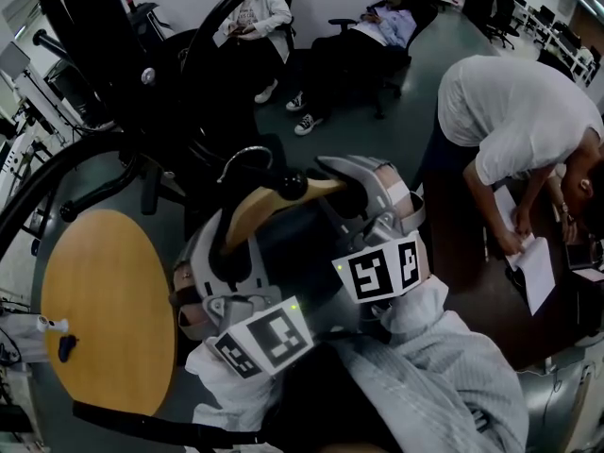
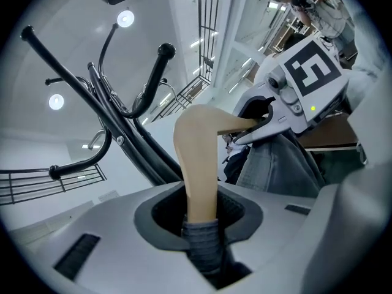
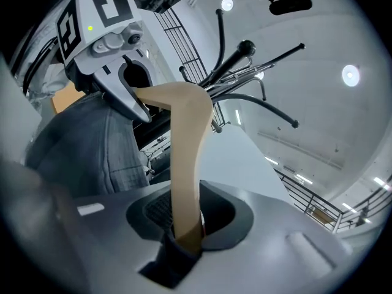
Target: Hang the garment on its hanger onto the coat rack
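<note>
A wooden hanger (image 1: 269, 201) with a metal hook (image 1: 247, 156) carries a grey garment (image 1: 444, 366) that drapes down toward me. My left gripper (image 1: 226, 245) is shut on the hanger's left arm (image 2: 196, 164), with grey fabric (image 2: 205, 247) bunched at the pads. My right gripper (image 1: 357, 185) is shut on the hanger's other arm (image 3: 187, 158). Each gripper view shows the opposite gripper across the hanger: the right one (image 2: 269, 124) and the left one (image 3: 131, 106). The black coat rack (image 1: 104, 55) with curved pegs (image 2: 162, 54) stands at the upper left, beyond the hook and apart from it.
A round wooden table (image 1: 104, 310) with small items near its left edge lies at the lower left. Two people sit in chairs (image 1: 377, 26) at the back. A person in a white shirt (image 1: 514, 111) bends over a desk at the right.
</note>
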Demonstrator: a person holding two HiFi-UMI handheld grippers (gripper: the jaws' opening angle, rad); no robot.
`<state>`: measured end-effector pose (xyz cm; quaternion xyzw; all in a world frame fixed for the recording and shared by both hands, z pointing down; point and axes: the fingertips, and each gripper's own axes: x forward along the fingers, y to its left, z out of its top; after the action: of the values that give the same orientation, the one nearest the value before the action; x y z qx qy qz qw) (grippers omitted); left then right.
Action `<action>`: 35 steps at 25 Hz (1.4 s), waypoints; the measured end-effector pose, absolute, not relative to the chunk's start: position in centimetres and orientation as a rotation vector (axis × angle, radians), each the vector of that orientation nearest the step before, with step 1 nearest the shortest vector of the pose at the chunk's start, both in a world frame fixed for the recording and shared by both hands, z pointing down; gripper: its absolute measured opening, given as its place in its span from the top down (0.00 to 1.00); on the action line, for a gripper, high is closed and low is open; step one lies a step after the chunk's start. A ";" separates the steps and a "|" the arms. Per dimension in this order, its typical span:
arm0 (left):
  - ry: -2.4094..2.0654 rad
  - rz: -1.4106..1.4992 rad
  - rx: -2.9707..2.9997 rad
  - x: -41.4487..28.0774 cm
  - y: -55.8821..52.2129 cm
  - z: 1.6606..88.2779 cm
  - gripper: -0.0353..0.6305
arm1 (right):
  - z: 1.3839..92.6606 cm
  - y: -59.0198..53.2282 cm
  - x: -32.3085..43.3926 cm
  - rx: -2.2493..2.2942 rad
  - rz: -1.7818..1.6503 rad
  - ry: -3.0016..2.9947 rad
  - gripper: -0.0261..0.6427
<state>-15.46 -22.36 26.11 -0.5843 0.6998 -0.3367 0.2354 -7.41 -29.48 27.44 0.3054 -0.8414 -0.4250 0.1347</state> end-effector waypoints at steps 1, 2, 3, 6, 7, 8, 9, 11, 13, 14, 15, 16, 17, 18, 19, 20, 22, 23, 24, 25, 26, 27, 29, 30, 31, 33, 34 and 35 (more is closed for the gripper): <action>1.923 -0.927 -1.615 -15.6 -22.1 26.4 0.80 | 27.7 -29.3 -7.7 0.873 -1.230 -2.435 0.84; 1.926 -0.930 -1.627 -15.8 -21.9 26.8 0.80 | 28.0 -29.0 -7.9 0.864 -1.227 -2.431 0.84; 1.929 -0.932 -1.637 -16.1 -21.6 27.1 0.80 | 28.3 -28.8 -8.1 0.857 -1.224 -2.427 0.84; 1.934 -0.936 -1.636 -16.6 -21.1 27.6 0.80 | 28.9 -28.3 -8.6 0.858 -1.218 -2.419 0.84; 1.931 -0.933 -1.629 -16.6 -21.0 27.6 0.80 | 29.0 -28.2 -8.7 0.864 -1.218 -2.419 0.84; 1.924 -0.929 -1.624 -16.7 -21.0 27.6 0.80 | 29.0 -28.2 -8.8 0.870 -1.218 -2.421 0.84; 1.916 -0.924 -1.623 -16.7 -21.0 27.6 0.80 | 29.1 -28.3 -8.8 0.877 -1.217 -2.422 0.84; 1.893 -0.913 -1.626 -16.6 -21.0 27.5 0.80 | 29.0 -28.4 -8.8 0.893 -1.210 -2.422 0.84; 1.870 -0.903 -1.623 -16.5 -20.8 27.3 0.80 | 28.9 -28.2 -8.7 0.912 -1.199 -2.417 0.84; 1.861 -0.899 -1.618 -16.4 -20.6 27.2 0.80 | 28.8 -28.1 -8.6 0.921 -1.194 -2.413 0.83; 1.853 -0.893 -1.614 -16.4 -20.5 27.1 0.80 | 28.8 -27.9 -8.5 0.928 -1.190 -2.409 0.83; 1.844 -0.887 -1.612 -16.3 -20.3 27.1 0.80 | 28.8 -27.8 -8.5 0.935 -1.185 -2.404 0.83; 1.834 -0.880 -1.614 -16.2 -20.2 27.1 0.80 | 28.9 -27.6 -8.4 0.941 -1.179 -2.400 0.83; 1.823 -0.872 -1.620 -16.1 -20.0 27.1 0.80 | 28.9 -27.4 -8.2 0.945 -1.171 -2.397 0.83; 1.813 -0.861 -1.627 -15.9 -19.9 27.1 0.80 | 28.9 -27.3 -8.1 0.946 -1.162 -2.399 0.83; 1.804 -0.851 -1.635 -15.7 -19.8 27.1 0.80 | 28.9 -27.0 -8.0 0.942 -1.152 -2.407 0.83; 1.791 -0.827 -1.648 -15.5 -19.5 26.9 0.79 | 28.8 -26.2 -7.9 0.921 -1.138 -2.432 0.81; 1.786 -0.811 -1.654 -15.4 -19.2 26.8 0.78 | 28.7 -25.8 -7.8 0.905 -1.137 -2.441 0.81; 1.780 -0.793 -1.659 -15.2 -19.0 26.6 0.77 | 28.7 -25.3 -7.8 0.889 -1.140 -2.445 0.79; 1.773 -0.772 -1.664 -15.1 -18.7 26.5 0.75 | 28.6 -24.8 -7.8 0.877 -1.144 -2.445 0.78; 1.764 -0.753 -1.669 -14.9 -18.4 26.3 0.75 | 28.6 -24.4 -7.7 0.869 -1.148 -2.446 0.76; 1.758 -0.738 -1.673 -14.7 -18.1 26.2 0.75 | 28.5 -23.9 -7.6 0.866 -1.148 -2.451 0.75; 1.753 -0.724 -1.668 -14.6 -17.5 26.0 0.74 | 28.2 -23.2 -7.5 0.869 -1.141 -2.470 0.73; 1.753 -0.723 -1.664 -14.6 -17.3 25.9 0.73 | 28.0 -22.9 -7.3 0.876 -1.140 -2.479 0.73; 1.754 -0.722 -1.663 -14.6 -17.1 25.9 0.71 | 27.8 -22.7 -7.1 0.885 -1.139 -2.488 0.73; 1.751 -0.720 -1.668 -14.4 -16.6 25.9 0.71 | 27.5 -22.4 -6.7 0.905 -1.126 -2.511 0.73; 1.748 -0.716 -1.673 -14.2 -16.3 25.8 0.71 | 27.3 -22.2 -6.4 0.914 -1.113 -2.526 0.73; 1.744 -0.710 -1.679 -14.0 -16.0 25.7 0.71 | 27.2 -22.1 -6.2 0.925 -1.099 -2.540 0.73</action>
<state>-13.99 -16.05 25.68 -0.6339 0.6586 -0.2679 0.3044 -6.18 -22.07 27.18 0.3151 -0.8650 -0.3743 0.1113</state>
